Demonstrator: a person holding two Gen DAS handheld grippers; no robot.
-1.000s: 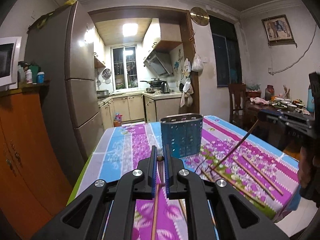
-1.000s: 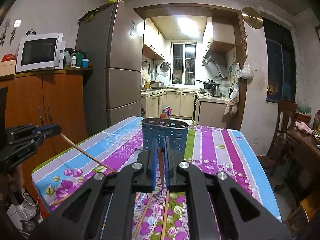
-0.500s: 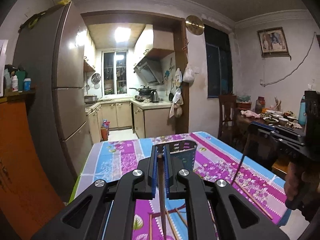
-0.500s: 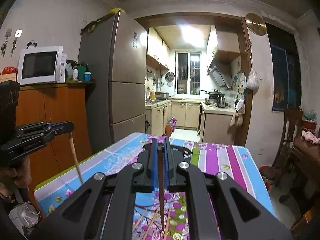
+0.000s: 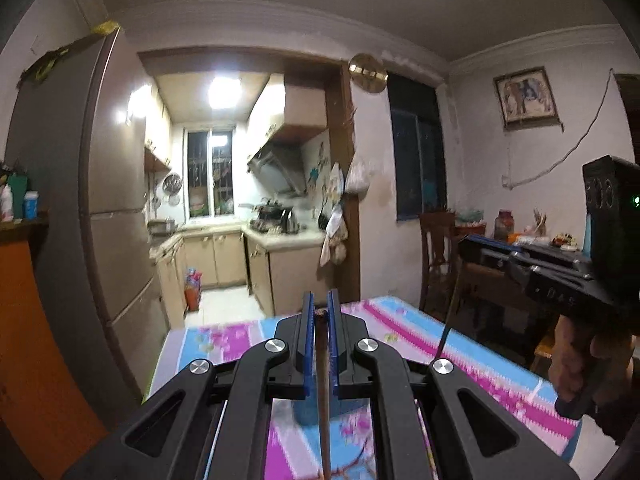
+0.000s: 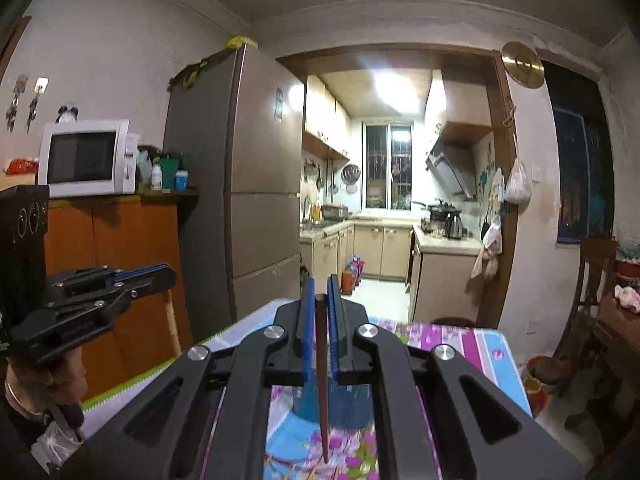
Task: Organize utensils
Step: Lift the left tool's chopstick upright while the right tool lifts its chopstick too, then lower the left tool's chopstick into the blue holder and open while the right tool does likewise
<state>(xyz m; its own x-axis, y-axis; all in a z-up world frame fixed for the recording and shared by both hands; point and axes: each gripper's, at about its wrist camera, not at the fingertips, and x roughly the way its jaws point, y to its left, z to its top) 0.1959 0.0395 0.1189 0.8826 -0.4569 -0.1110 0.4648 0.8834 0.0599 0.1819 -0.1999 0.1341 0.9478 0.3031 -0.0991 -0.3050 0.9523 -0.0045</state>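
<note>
Overhead-lit, each claw [image 5: 320,316] [image 6: 320,300] pinches one chopstick [image 5: 323,392] [image 6: 322,380] above the floral tablecloth [image 5: 460,356], facing the kitchen doorway [image 6: 392,184].

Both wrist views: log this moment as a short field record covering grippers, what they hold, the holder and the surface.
left gripper: shut on a chopstick, hanging tip down
right gripper: shut on a darker chopstick, hanging tip down
blue utensil holder: on the table, below both grippers, mostly hidden
tablecloth: floral stripes, pink and blue

holder [image 6: 344,404] is stood on table [image 6: 460,340] | fridge [image 6: 256,200] is set left of kitchen doorway | microwave [image 6: 86,158] is placed on cabinet [image 6: 116,264], left of fridge
</note>
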